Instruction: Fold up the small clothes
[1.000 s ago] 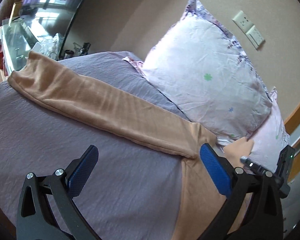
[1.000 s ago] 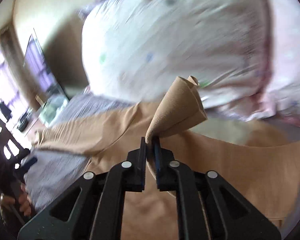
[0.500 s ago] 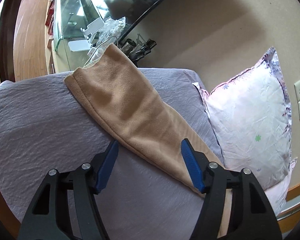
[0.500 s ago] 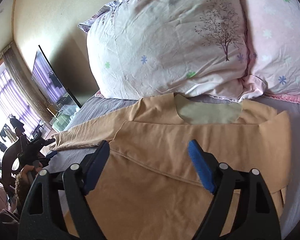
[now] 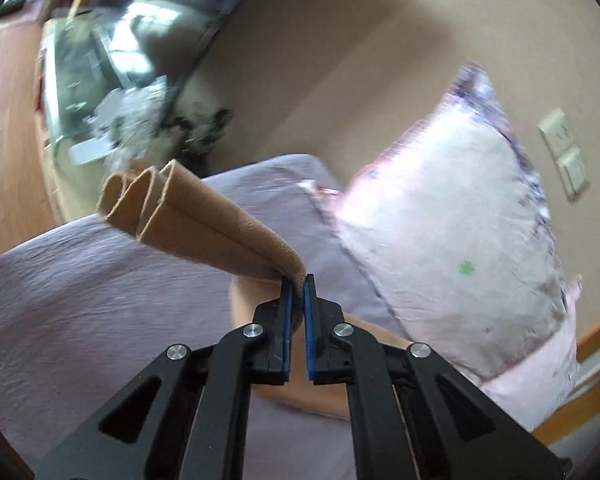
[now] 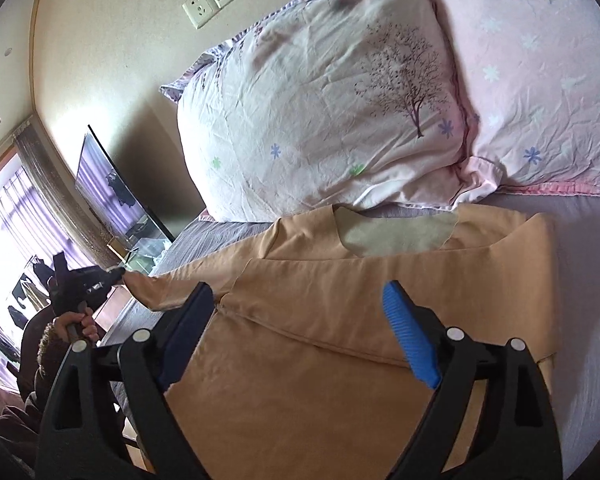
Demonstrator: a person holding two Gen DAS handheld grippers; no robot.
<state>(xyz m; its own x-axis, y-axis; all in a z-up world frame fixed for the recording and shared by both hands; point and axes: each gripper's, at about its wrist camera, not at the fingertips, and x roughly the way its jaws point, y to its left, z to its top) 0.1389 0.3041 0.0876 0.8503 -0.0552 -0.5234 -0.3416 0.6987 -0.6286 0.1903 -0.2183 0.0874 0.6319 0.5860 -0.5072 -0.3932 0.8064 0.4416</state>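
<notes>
One sleeve (image 5: 204, 228) of the tan shirt (image 6: 340, 332) spread on the bed (image 5: 80, 304) is pinched in my left gripper (image 5: 296, 284), jaws closed, lifted so I can fold it inward. My right gripper (image 6: 300, 340) hovers above, jaws wide and empty.

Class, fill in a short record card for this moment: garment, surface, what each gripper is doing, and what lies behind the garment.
garment: tan long-sleeved top, body flat, one sleeve folded across the chest
surface: grey-purple bedsheet
left gripper: shut on the other sleeve, lifting it off the bed
right gripper: open, above the top, holding nothing
behind: white pillow, pink pillow
</notes>
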